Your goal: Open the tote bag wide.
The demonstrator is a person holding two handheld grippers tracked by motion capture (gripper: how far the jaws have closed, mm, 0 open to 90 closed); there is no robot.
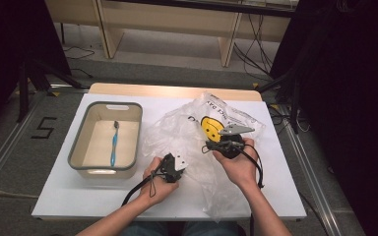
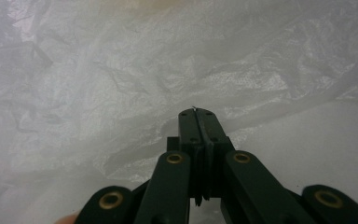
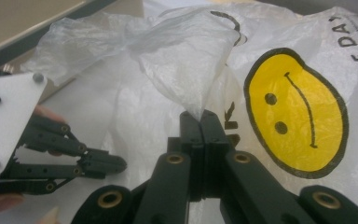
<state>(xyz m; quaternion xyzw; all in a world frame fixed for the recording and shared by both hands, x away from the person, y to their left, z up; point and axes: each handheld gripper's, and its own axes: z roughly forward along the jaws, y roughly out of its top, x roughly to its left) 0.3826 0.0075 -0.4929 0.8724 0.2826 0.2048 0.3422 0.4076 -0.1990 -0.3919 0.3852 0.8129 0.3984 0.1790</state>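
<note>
Both tongs are pinching the bag [image 1: 197, 132]. Right tongs [image 3: 199, 114] are clamped fully closed on a peak of thin film, tenting it upward beside the yellow smiley [image 3: 296, 112]; left tongs [image 2: 197, 112] are also closed tight, with a sliver of plastic caught at their tips. In the high view the left tongs [image 1: 173, 167] are sitting at the bag's near-left edge and the right tongs [image 1: 225, 143] near its middle, so the two grips are probably pulling the layers apart to find or widen the mouth. Most of the bag is lying crumpled on the white tabletop [image 1: 69, 196], to the right of centre, its lower part trailing toward the person.

Nothing can be made out inside the bag; the film is too wrinkled and cloudy to tell.

Left of the bag, just beside it, a grey-rimmed bin [image 1: 78, 147] is standing, holding a single blue toothbrush [image 1: 114, 142] lying lengthwise on its pale floor.
</note>
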